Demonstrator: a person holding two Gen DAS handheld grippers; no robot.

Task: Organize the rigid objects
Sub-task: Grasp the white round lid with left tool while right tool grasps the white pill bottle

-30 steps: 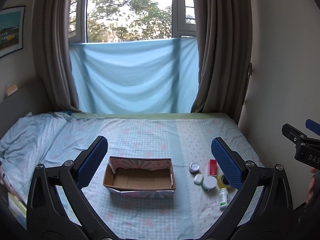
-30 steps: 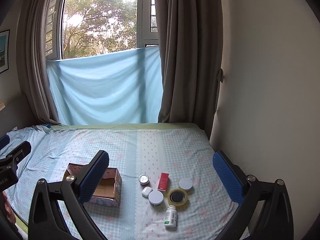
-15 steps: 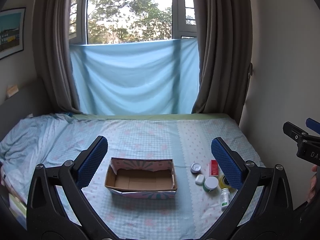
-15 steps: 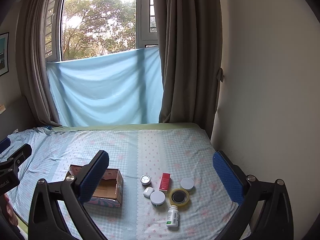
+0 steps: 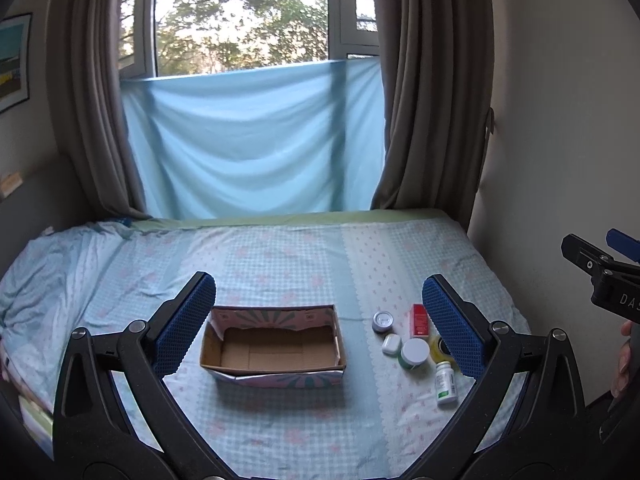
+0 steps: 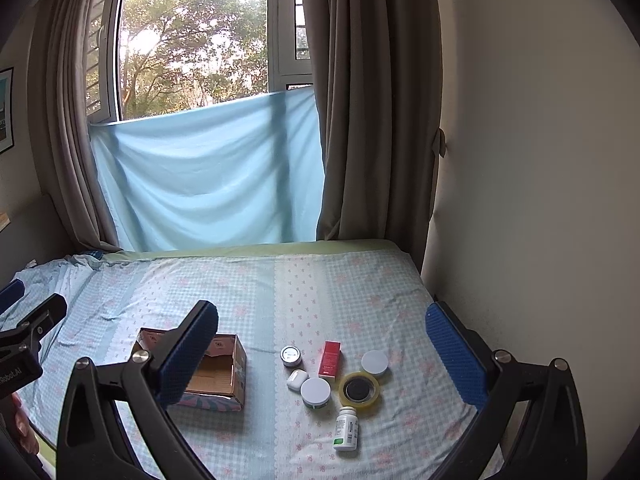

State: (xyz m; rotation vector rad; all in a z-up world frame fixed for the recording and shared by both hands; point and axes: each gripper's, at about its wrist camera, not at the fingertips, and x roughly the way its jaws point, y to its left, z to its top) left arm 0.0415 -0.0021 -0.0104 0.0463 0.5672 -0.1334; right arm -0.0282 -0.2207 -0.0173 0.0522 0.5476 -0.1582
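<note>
An open, empty cardboard box (image 5: 276, 350) (image 6: 218, 376) lies on the bed. Right of it is a cluster: a small round tin (image 5: 383, 321) (image 6: 291, 355), a red carton (image 5: 419, 320) (image 6: 330, 360), a white earbud case (image 5: 391, 345) (image 6: 297, 380), a white-lidded jar (image 5: 414, 353) (image 6: 316, 391), a yellow tape roll (image 6: 359, 390), another white lid (image 6: 375, 363) and a white pill bottle (image 5: 446, 382) (image 6: 346, 428). My left gripper (image 5: 320, 324) is open and empty above the box. My right gripper (image 6: 322, 354) is open and empty above the cluster.
The bed (image 5: 280, 256) has a blue checked sheet and rumpled bedding at the left (image 5: 44, 272). A wall (image 6: 520, 200) runs along the bed's right edge. Curtains and a blue cloth (image 5: 248, 140) hang at the far end.
Both grippers have drifted slightly back and up; the box and cluster sit a little lower in view. Nothing was grasped or moved.
</note>
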